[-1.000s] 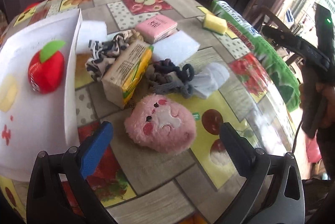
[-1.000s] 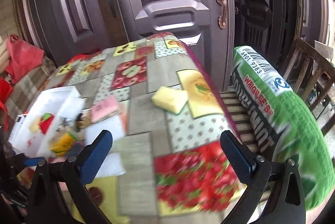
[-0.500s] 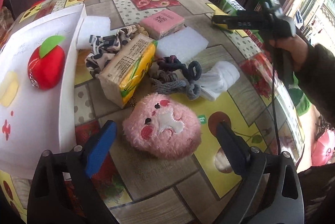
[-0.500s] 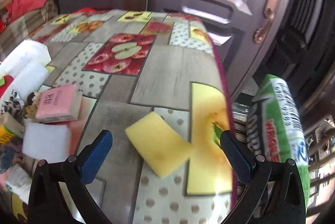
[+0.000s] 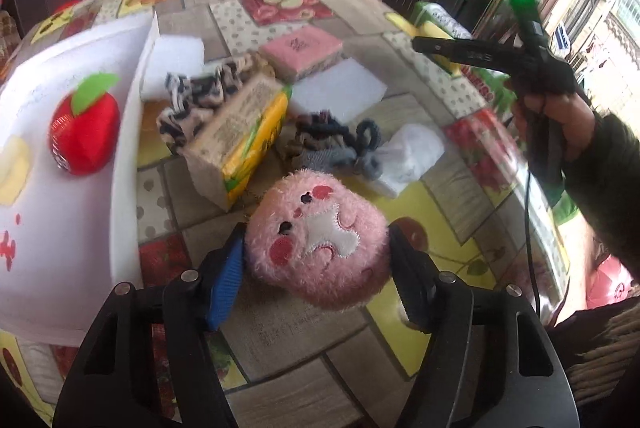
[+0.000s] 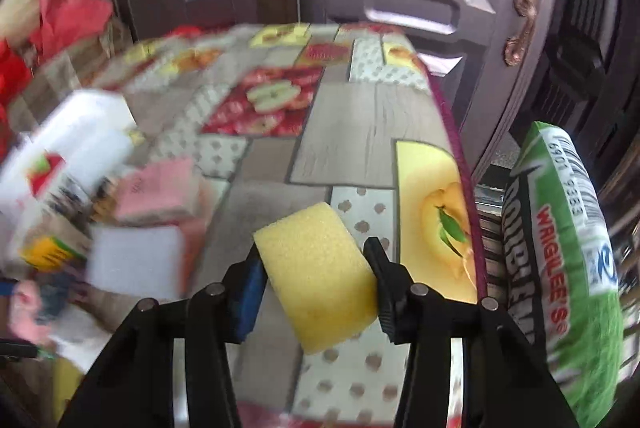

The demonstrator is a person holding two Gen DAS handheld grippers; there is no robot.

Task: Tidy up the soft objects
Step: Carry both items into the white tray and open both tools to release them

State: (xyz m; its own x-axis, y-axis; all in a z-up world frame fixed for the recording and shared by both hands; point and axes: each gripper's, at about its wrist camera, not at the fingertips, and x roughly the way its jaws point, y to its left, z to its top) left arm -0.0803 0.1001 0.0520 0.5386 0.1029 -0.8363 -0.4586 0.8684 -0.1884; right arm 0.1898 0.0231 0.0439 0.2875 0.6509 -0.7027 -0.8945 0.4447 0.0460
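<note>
A pink plush toy lies on the fruit-print tablecloth between the fingers of my left gripper. The jaws are closing and both pads touch its furry sides. Near the table's right edge, my right gripper is closing on a yellow sponge, with a pad against each side. The left wrist view shows that gripper in a person's hand. A white tray at the left holds a red apple plush and a pale yellow piece.
Between the tray and the sponge lie a tissue pack, a pink sponge, white foam blocks, dark scrunchies, a zebra scrunchie and a white cloth. A green printed cushion sits beyond the right table edge.
The left jaws have narrowed from wide open onto the pink plush. My right gripper came down and forward to the yellow sponge, and its jaws closed in on it.
</note>
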